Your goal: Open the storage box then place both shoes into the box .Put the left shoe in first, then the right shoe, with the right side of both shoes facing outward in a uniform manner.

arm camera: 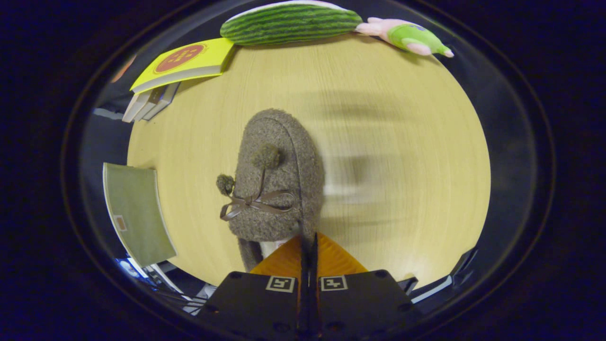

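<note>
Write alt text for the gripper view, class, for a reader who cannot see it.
The gripper is closed on the edge of a fuzzy grey-brown slipper with pompoms and a bow, above a round pale wooden table. Beyond lie a yellow book, a striped green cucumber cushion and a pink-and-green plush toy.

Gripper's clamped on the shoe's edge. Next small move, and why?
Probably lift the fuzzy grey shoe a little, straight up. The gripper has its fingers nearly together, seemingly pinching the shoe's collar edge, and the shoe seems to lie on the round wooden table. No storage box is in sight, so clear the surface before carrying.
</note>
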The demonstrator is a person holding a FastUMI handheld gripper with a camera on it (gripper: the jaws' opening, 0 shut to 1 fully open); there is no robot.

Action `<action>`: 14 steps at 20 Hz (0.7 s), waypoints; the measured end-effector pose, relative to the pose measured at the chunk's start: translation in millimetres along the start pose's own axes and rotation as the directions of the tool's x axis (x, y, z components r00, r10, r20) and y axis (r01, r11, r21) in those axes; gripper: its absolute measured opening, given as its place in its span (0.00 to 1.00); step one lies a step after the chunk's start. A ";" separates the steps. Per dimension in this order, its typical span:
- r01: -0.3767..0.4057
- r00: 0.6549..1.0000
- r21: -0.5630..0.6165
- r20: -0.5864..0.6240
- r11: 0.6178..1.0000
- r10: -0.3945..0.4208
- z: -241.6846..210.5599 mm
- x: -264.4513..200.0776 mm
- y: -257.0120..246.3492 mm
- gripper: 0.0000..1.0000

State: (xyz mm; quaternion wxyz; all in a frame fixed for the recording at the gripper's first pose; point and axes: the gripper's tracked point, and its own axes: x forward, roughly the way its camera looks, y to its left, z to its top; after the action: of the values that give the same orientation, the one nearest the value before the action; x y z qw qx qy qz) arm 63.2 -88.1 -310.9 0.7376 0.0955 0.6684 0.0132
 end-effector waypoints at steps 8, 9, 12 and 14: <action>-0.152 0.988 0.114 0.012 0.982 0.151 -39.8 -47.9 75.1 0.06; -0.170 0.985 0.116 0.024 0.979 0.168 -44.1 -59.6 91.2 0.06; -0.234 0.972 0.125 0.058 0.964 0.228 -56.4 -98.0 147.7 0.06; -0.270 0.962 0.097 0.076 0.958 0.264 -64.4 -129.3 183.3 0.06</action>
State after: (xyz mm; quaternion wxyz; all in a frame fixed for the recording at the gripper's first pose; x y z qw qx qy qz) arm 5.7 80.7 -160.5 0.7433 0.2245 0.6258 0.0739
